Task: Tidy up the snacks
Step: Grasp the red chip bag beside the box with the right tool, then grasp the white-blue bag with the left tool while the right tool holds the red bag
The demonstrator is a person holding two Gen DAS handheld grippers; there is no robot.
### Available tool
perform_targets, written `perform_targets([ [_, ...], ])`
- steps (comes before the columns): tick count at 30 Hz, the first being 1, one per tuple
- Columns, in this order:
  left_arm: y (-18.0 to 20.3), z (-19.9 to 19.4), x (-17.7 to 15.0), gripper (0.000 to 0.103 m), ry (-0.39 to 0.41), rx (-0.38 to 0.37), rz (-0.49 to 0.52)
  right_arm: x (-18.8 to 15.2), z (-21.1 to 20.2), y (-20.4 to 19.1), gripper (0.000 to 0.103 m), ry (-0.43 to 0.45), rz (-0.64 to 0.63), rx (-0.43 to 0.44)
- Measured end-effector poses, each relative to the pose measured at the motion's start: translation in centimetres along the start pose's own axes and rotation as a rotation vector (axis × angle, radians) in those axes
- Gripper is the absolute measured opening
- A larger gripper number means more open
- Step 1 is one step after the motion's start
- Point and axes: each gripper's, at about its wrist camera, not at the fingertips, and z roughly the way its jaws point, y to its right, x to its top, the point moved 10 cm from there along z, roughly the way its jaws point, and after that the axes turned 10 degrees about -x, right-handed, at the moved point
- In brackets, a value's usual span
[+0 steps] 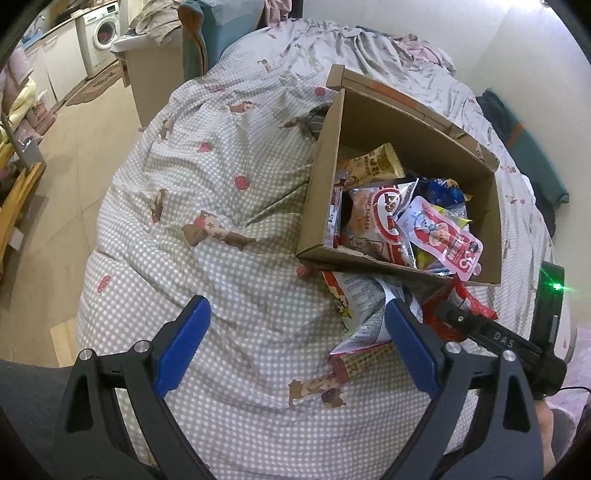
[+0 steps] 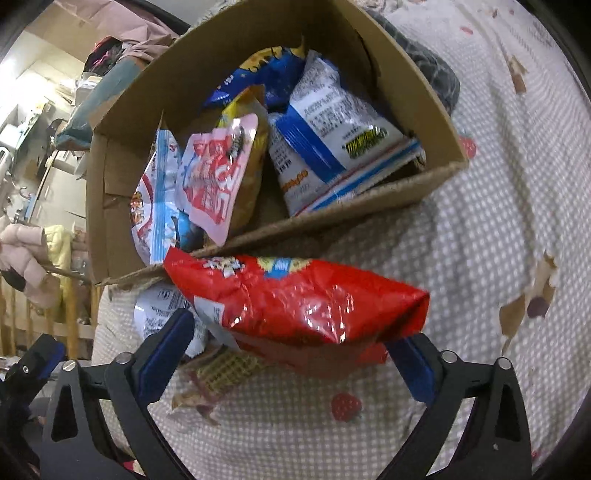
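A cardboard box (image 1: 321,177) on the checked bedspread holds several snack packets, with a pink pouch (image 1: 443,236) on top; the box also shows in the right wrist view (image 2: 114,184), pink pouch (image 2: 218,177) inside. A red snack bag (image 2: 303,302) lies on the bed against the box's near wall, between the wide-open fingers of my right gripper (image 2: 291,354). A white packet (image 1: 365,306) and a waffle-print packet (image 2: 225,369) lie beside it. My left gripper (image 1: 295,343) is open and empty over the bedspread, left of these packets. The right gripper's body (image 1: 495,336) shows beside it.
The bedspread (image 1: 229,206) has red and brown prints. A dark grey cloth (image 2: 424,62) lies behind the box. The floor (image 1: 74,177), a washing machine (image 1: 103,33) and a wooden rail (image 1: 18,199) are to the left of the bed.
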Motion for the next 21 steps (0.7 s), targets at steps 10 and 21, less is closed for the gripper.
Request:
perform_targets([
  [10, 3.8, 4.7, -1.4, 0.093, -0.104, -0.031, 0.095, -2.0, -3.5, 2.7, 0.057, 0.009, 0.022, 0.013],
  [21, 5.1, 10.7, -2.0, 0.089, -0.178, 0.029, 0.130, -1.2, -8.0, 5.1, 0.057, 0.093, 0.087, 0.078],
])
